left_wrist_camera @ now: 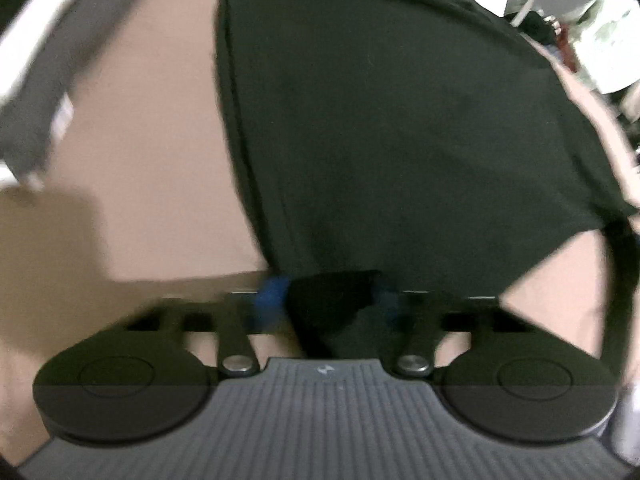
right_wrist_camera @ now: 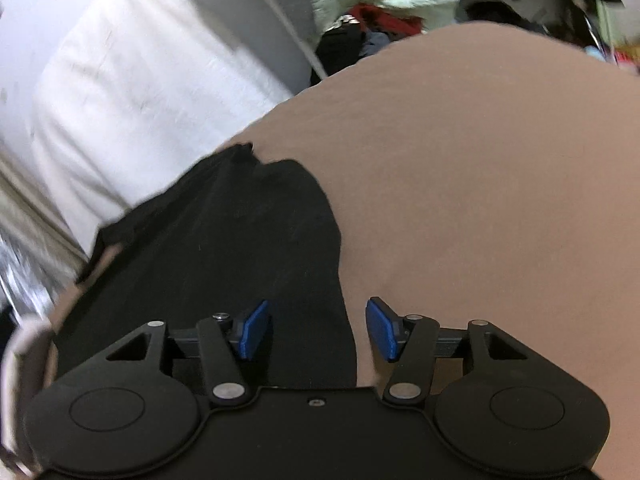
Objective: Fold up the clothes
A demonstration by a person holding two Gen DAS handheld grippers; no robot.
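The black garment [left_wrist_camera: 380,128] lay spread on the tan bed [right_wrist_camera: 500,200], its long axis running away from both claws. The left claw [left_wrist_camera: 332,296] was clamped on its near edge; the right claw [right_wrist_camera: 318,330] stood apart, straddling the garment's side edge.

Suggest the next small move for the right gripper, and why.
Probably ease the right gripper forward and close on the black garment's edge: its blue pads are apart and straddle that edge, while the left gripper already pinches the cloth.
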